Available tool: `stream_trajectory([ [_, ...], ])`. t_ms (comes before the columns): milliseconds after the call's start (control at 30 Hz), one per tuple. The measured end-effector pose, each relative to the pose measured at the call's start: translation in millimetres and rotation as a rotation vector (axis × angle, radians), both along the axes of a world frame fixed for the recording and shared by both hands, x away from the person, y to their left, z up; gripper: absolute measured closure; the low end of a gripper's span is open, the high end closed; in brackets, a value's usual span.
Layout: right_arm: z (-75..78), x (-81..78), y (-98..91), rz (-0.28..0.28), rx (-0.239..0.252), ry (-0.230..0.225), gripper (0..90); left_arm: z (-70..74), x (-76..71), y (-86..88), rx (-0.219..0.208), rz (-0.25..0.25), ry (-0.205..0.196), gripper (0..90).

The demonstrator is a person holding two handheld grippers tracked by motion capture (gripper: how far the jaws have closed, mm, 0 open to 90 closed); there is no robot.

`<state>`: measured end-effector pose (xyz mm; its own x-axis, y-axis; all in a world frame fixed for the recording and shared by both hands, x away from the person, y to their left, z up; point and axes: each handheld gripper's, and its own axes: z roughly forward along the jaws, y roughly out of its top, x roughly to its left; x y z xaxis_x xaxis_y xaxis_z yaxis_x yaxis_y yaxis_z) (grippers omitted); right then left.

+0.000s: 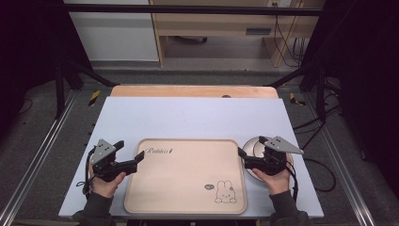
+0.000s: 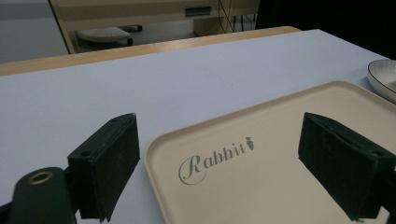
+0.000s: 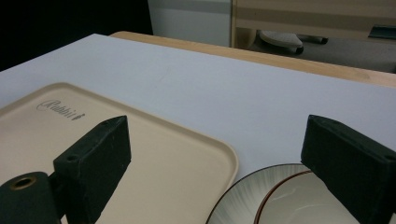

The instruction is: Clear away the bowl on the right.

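Plate (image 3: 280,200) lies on the desk (image 1: 188,117) just under the right tool (image 1: 256,157), whose jaws stand apart and empty; close squarely on its rim and lift level. Left tool (image 1: 129,153), also apart, hovers at the bare tray (image 1: 186,176) corner.

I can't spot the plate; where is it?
In the high view the plate lies on the table's right side, just right of the tray, under the right hand-held gripper.
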<state>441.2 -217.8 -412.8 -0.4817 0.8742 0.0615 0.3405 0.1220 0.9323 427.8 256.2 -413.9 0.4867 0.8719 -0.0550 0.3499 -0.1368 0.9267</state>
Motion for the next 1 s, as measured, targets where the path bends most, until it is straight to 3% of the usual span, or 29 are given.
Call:
stream_trajectory([
  [633,2.7,-0.3,-3.1,-0.02,-0.023,0.006,9.2,-4.3,1.4,1.4,0.006,0.003,0.016,12.1],
  [1000,7.5,-1.4,-12.8,-0.035,-0.013,0.001,9.7,-7.1,2.8,0.8,0.014,0.001,0.027,12.1],
])
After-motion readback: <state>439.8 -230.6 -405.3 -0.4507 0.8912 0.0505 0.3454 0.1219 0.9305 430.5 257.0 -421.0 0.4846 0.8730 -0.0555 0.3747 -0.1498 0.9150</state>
